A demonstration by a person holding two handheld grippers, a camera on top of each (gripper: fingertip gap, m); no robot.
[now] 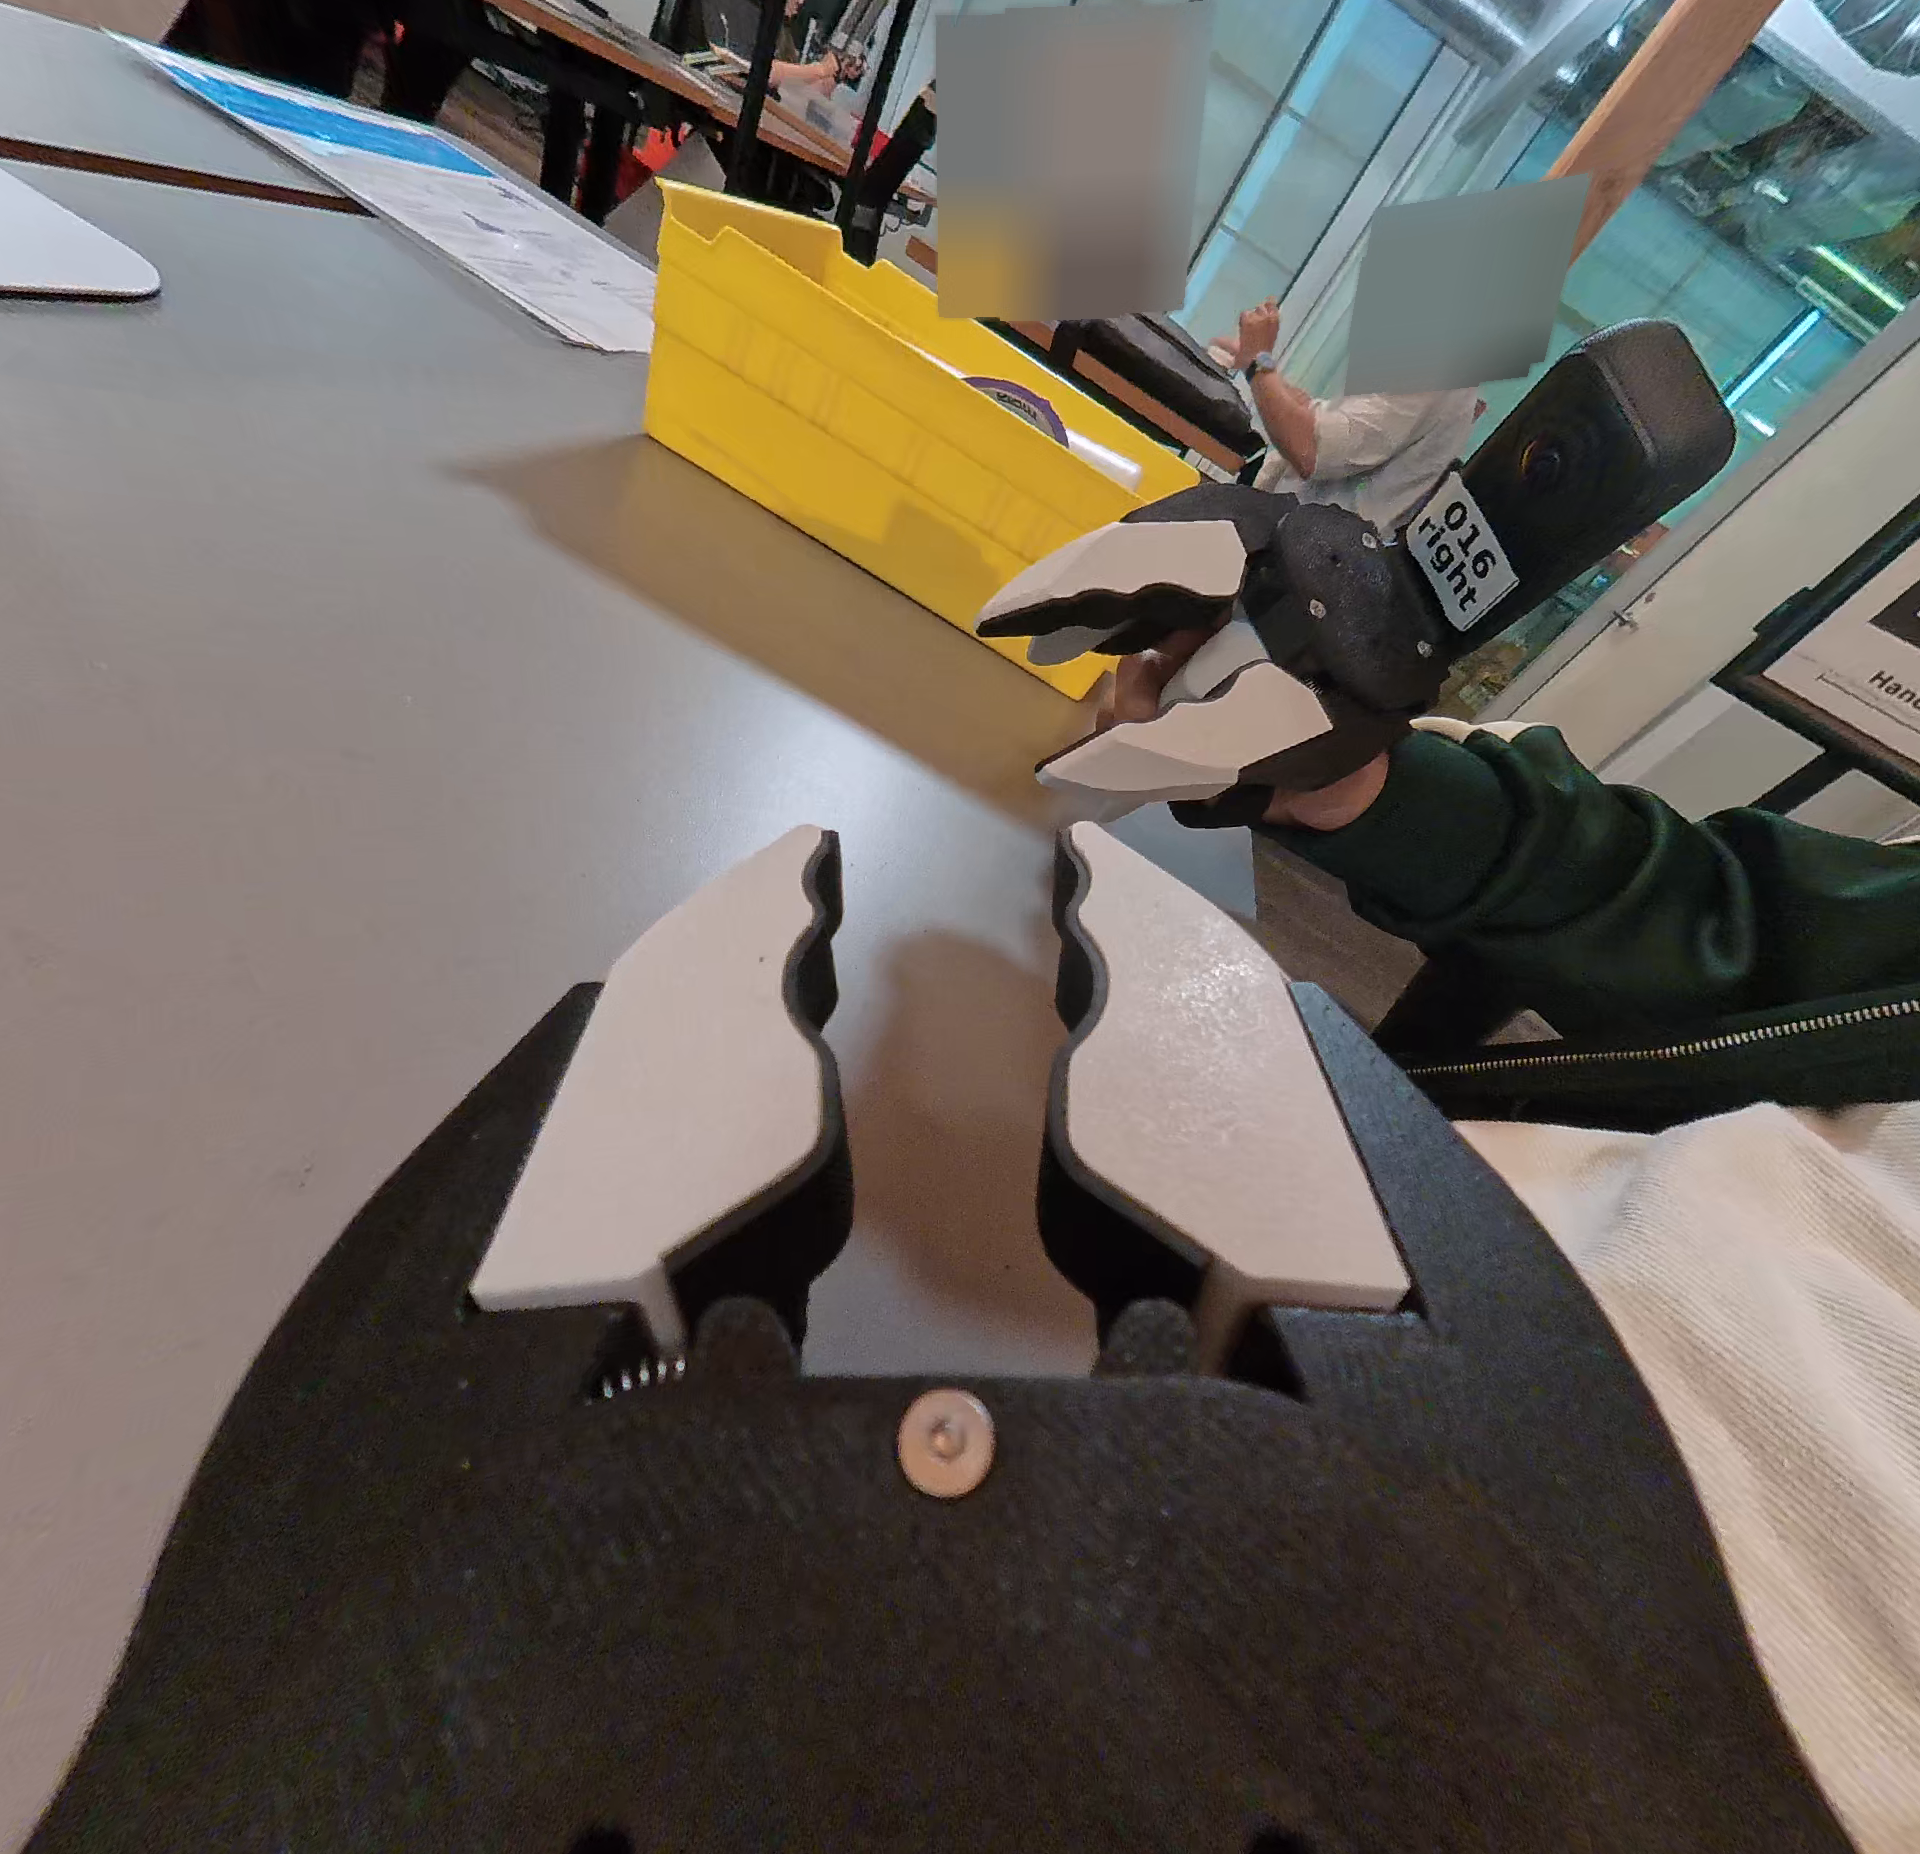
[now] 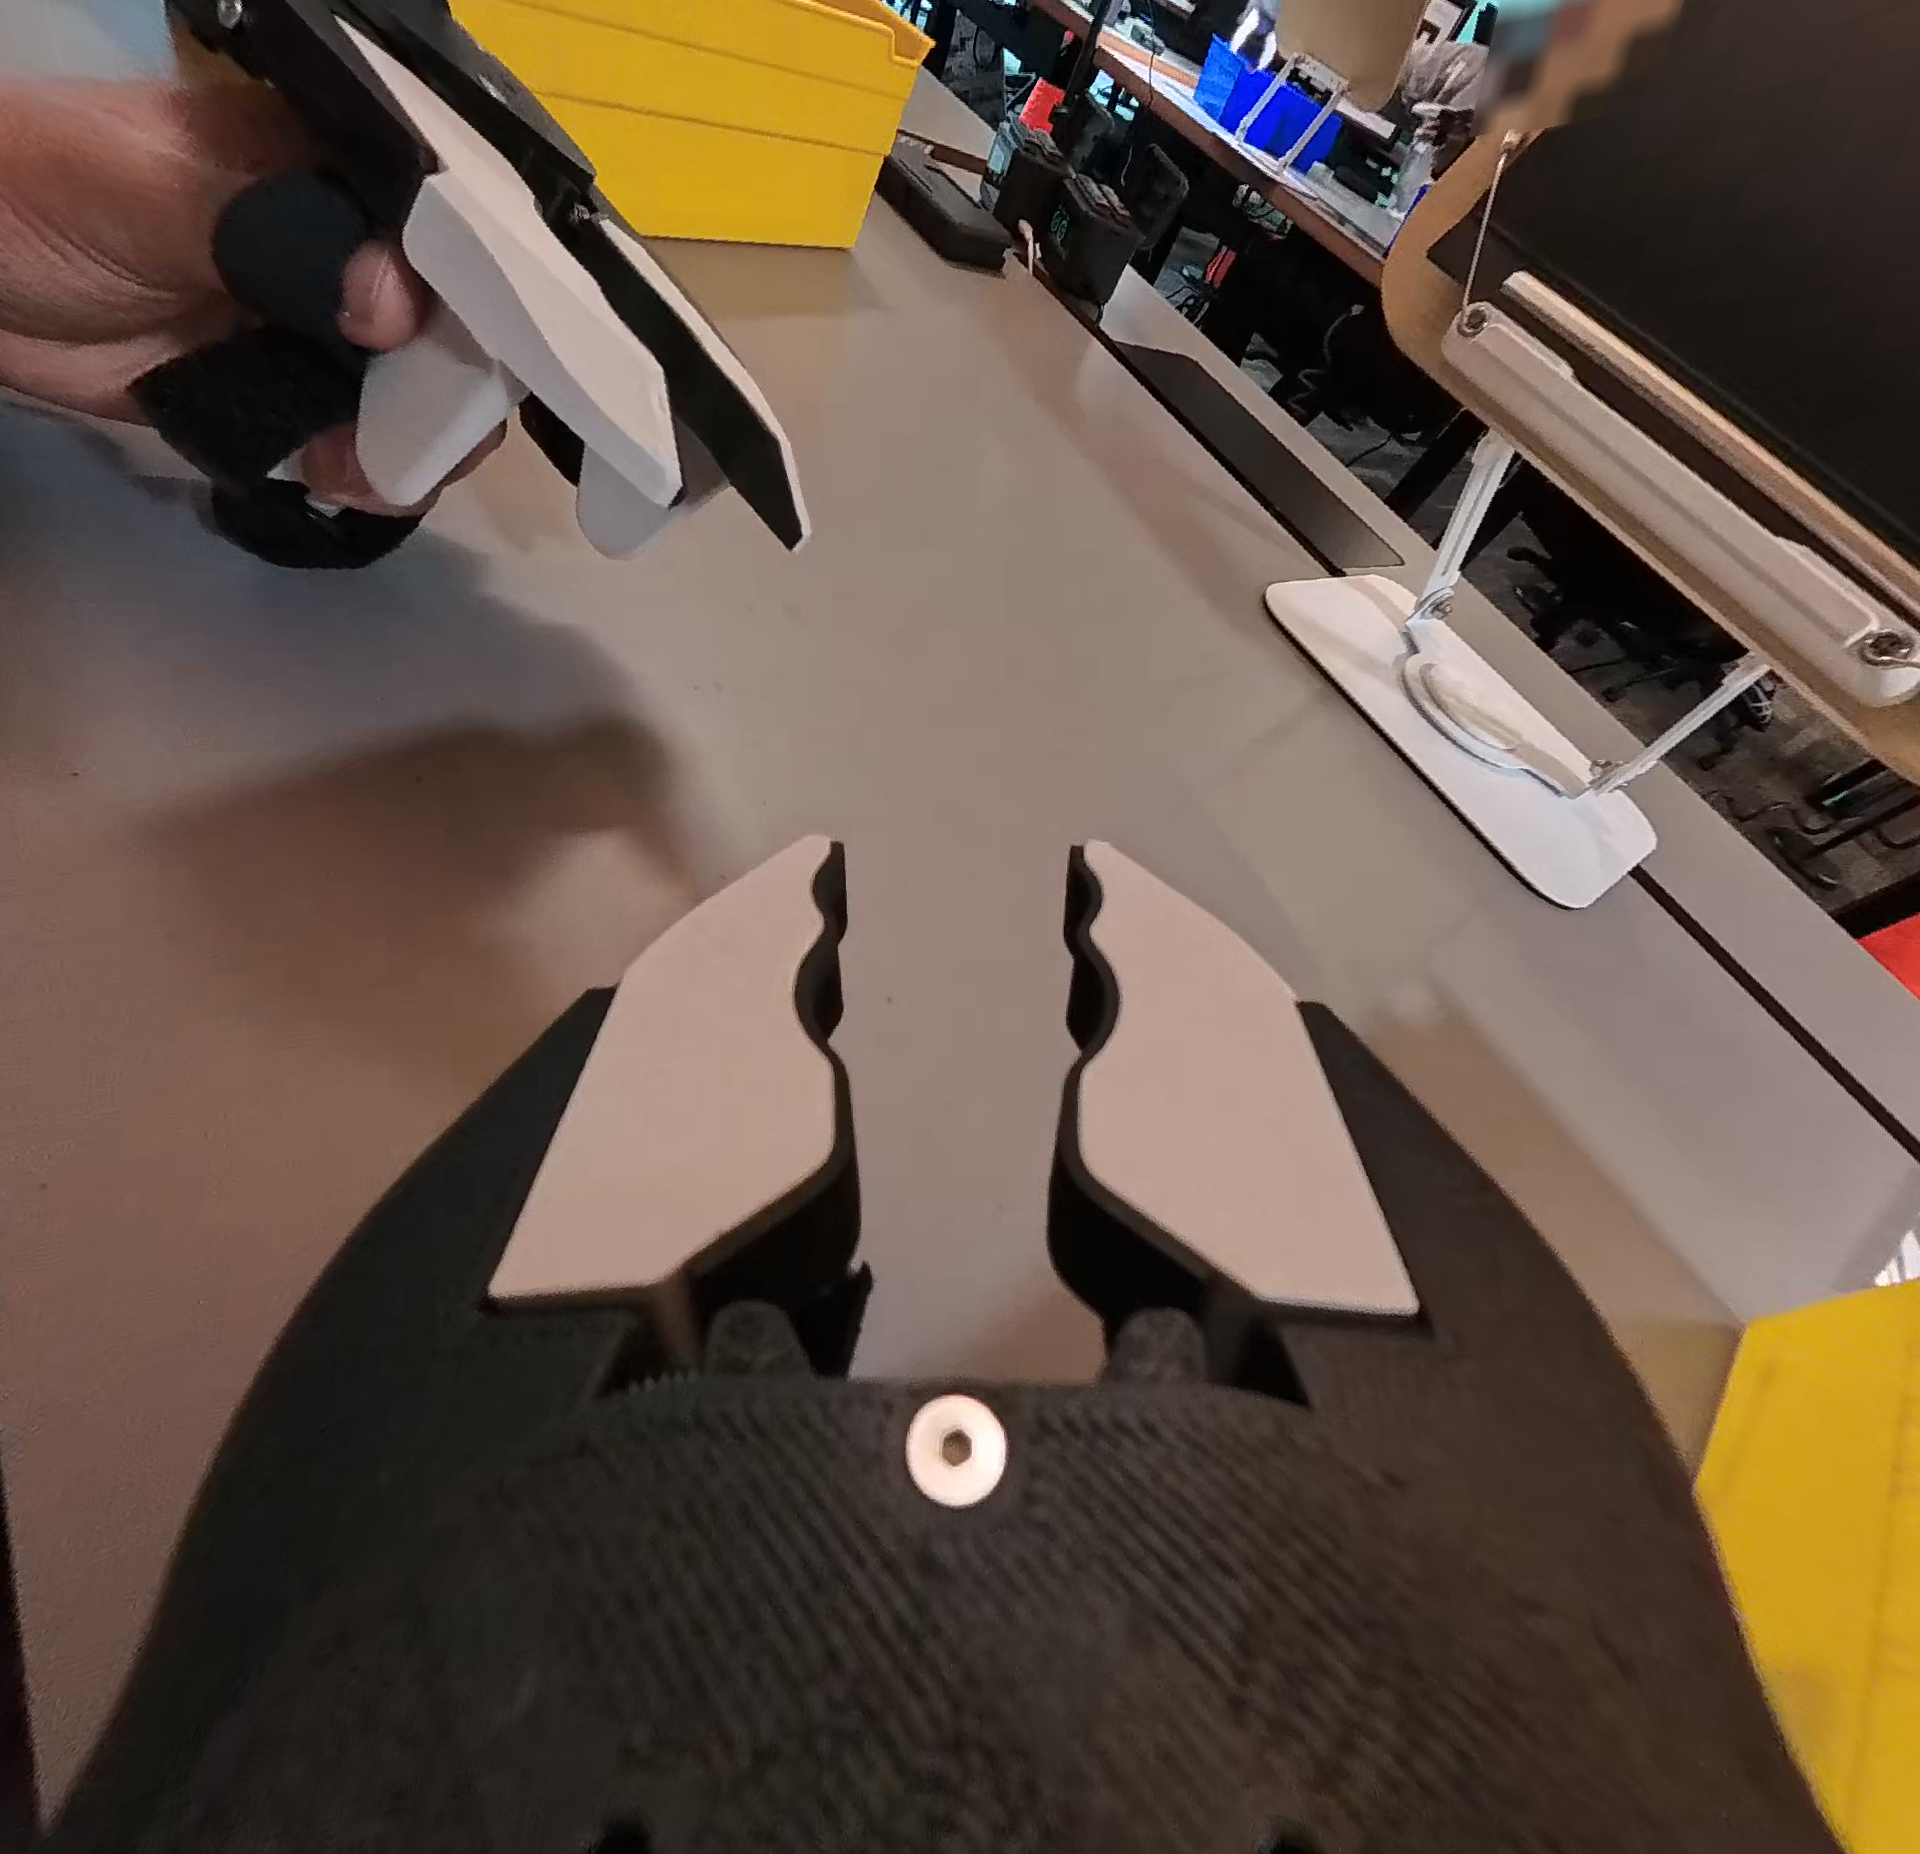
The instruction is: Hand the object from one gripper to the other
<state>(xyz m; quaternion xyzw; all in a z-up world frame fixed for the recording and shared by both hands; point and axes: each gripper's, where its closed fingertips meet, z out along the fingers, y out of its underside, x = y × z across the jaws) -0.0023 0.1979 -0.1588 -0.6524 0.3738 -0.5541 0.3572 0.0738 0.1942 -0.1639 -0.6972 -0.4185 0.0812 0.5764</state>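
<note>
Left wrist view shows us the left hand-held gripper [image 1: 945, 848] low over the grey bench [image 1: 312, 713], its two fingers apart w/ only bare bench between them. The right hand-held gripper [image 1: 1023, 698] hangs just ahead and to the right, held by a hand in a dark green sleeve [image 1: 1558, 869]; its fingers are also spread and we see nothing gripped. So the object to hand over is in neither gripper, and we cannot tell where it is.

Behind the right hand-held gripper stands a yellow bin [image 1: 831, 433] on the bench, near the far edge. Inside it we see a purple roll, maybe tape [image 1: 1023, 407], and sth pale beside it; the rest of the inside is hidden by the wall.

Right wrist view gives the same: right hand-held gripper [image 2: 956, 854] open over bare bench, left hand-held gripper [image 2: 707, 516] at upper left in a hand [image 2: 156, 246] w/ black finger straps, open too. The yellow bin [image 2: 707, 111] is behind it. A second yellow container [image 2: 1818, 1544] shows at the lower right edge; its content is not visible.

On the bench we also note a printed sheet w/ blue part [image 1: 416, 183], and a white stand base [image 2: 1455, 734] carrying a tilted dark panel [image 2: 1714, 246]. The room behind has more tables w/ equipment, blue bins [image 2: 1257, 100], glass walls and a wooden post [image 1: 1683, 69]; two persons are in the background.
</note>
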